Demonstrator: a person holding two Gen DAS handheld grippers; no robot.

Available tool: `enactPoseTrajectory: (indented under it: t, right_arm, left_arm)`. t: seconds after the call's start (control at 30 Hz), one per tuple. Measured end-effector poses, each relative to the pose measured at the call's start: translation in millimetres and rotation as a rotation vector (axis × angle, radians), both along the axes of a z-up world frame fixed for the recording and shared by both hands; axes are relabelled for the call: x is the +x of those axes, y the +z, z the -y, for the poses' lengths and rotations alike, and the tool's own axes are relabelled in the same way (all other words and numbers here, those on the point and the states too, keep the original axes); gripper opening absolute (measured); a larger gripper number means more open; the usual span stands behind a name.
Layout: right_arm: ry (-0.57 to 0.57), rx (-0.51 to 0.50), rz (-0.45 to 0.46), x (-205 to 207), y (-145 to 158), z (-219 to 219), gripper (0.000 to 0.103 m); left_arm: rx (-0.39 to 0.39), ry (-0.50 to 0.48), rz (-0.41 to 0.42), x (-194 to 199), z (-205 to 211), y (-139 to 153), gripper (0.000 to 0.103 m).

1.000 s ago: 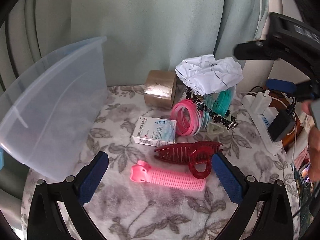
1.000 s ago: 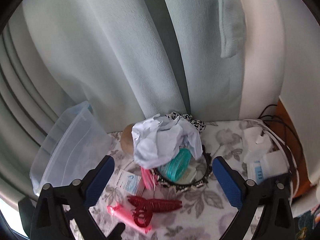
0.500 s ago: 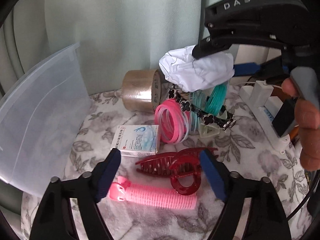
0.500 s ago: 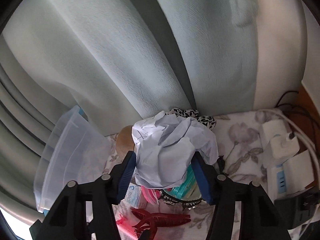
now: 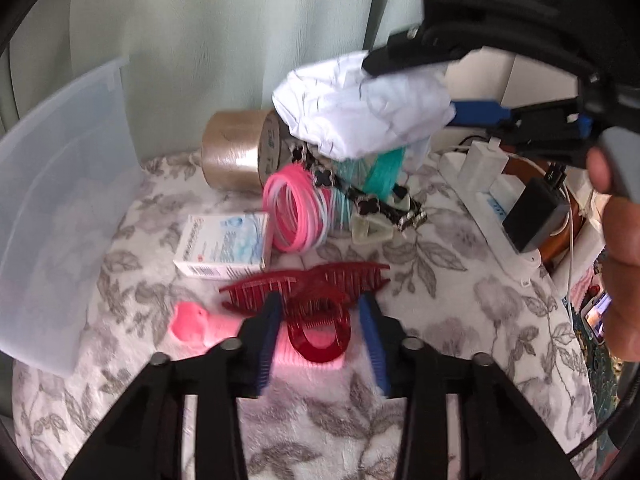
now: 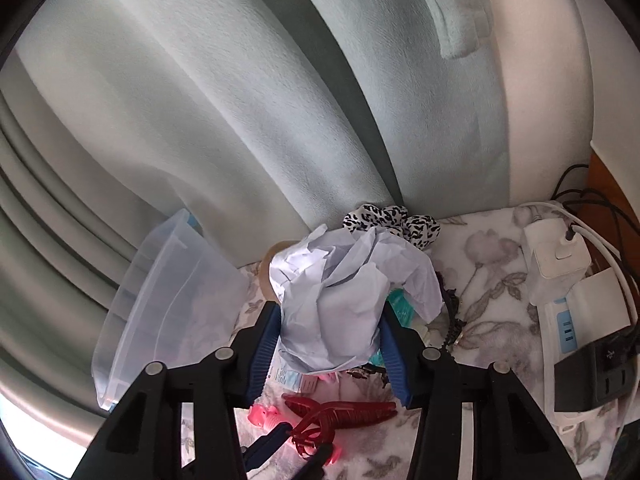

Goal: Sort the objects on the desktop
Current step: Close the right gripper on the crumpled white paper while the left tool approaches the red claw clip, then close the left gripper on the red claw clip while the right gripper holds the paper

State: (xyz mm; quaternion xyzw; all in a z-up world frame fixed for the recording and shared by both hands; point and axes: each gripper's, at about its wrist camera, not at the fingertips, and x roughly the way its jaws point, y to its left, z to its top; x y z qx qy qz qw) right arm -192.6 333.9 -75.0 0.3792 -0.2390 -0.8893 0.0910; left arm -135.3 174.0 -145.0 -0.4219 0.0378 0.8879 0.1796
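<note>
Left wrist view is showing your left gripper point(image 5: 320, 322) closing around the dark red hair claw point(image 5: 306, 292) in the lower centre of the frame; a second ago its jaws were standing wide with the claw well ahead of them. The blue pads are now flanking the claw's ring end, but motion blur is hiding whether they are already pressing, so I am calling it not yet clenched. The pink comb roller point(image 5: 200, 326) is lying just under the claw and may be getting nudged.

Across in the right wrist view, your right gripper point(image 6: 326, 344) is also closing, and its pads are touching both sides of the crumpled white paper point(image 6: 344, 300) in the middle of the frame. A second ago that paper was sitting free atop the pile of bangles, with the jaws spread either side.

That is meaning both hands are committing to a pick at once. The clear plastic bin point(image 5: 52, 216), tilted at the left edge of the frame, is looking like the likely destination, though nothing is in it that I can make out.
</note>
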Motion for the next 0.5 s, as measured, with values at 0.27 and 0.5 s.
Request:
enactPoseTrajectory:
  t: [0.27,0.5]
  right_arm:
    - [0.009,-0.049,-0.027,8.1,-1.4,-11.9,0.052]
    - [0.031,-0.064,-0.036,14.5,-1.3,-13.5,0.052]
  left_arm:
    - [-0.027,0.034,0.001,2.3,-0.7,-8.1,0.06]
    - [-0.114,0.063,-0.032,14.9,-8.3,-11.7,0.061]
